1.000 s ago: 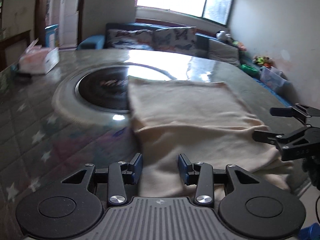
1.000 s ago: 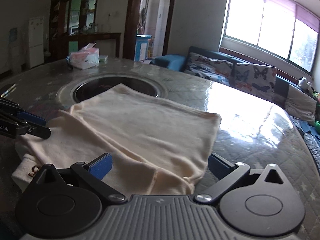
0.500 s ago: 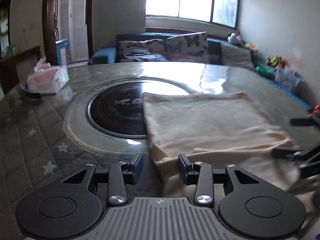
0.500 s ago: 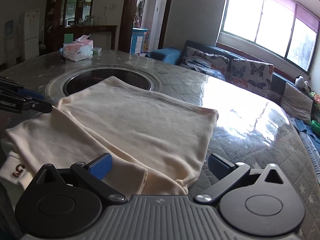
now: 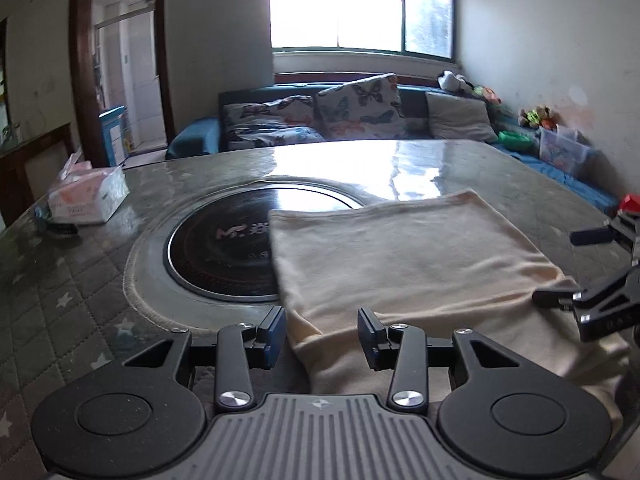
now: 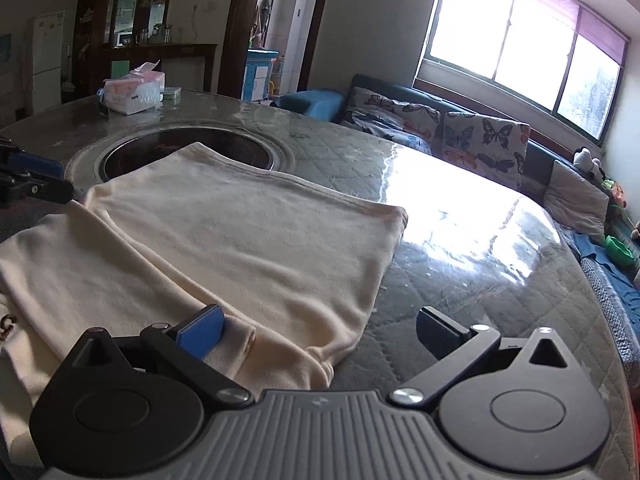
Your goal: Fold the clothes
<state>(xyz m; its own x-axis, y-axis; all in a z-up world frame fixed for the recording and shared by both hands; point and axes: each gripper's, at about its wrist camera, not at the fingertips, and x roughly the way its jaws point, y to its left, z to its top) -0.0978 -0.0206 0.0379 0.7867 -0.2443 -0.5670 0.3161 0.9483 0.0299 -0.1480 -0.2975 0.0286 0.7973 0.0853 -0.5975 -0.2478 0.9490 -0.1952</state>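
The dark round cooktop (image 5: 224,252) set in the tabletop (image 5: 400,160) bears pale lettering starting "M", the rest unreadable. A brown mark like "5" or "G" shows on the cream garment (image 6: 8,322).

My left gripper (image 5: 321,334) hangs low over the counter (image 5: 80,300), jaws apart with nothing between them, just short of the near left corner of the cream garment (image 5: 408,264). The garment lies folded flat, its far left corner overlapping the round black cooktop (image 5: 220,256) set into the counter. My right gripper (image 5: 576,268) reaches in from the right edge, jaws spread, beside the garment's right side. A tissue box (image 5: 86,200) sits far left.
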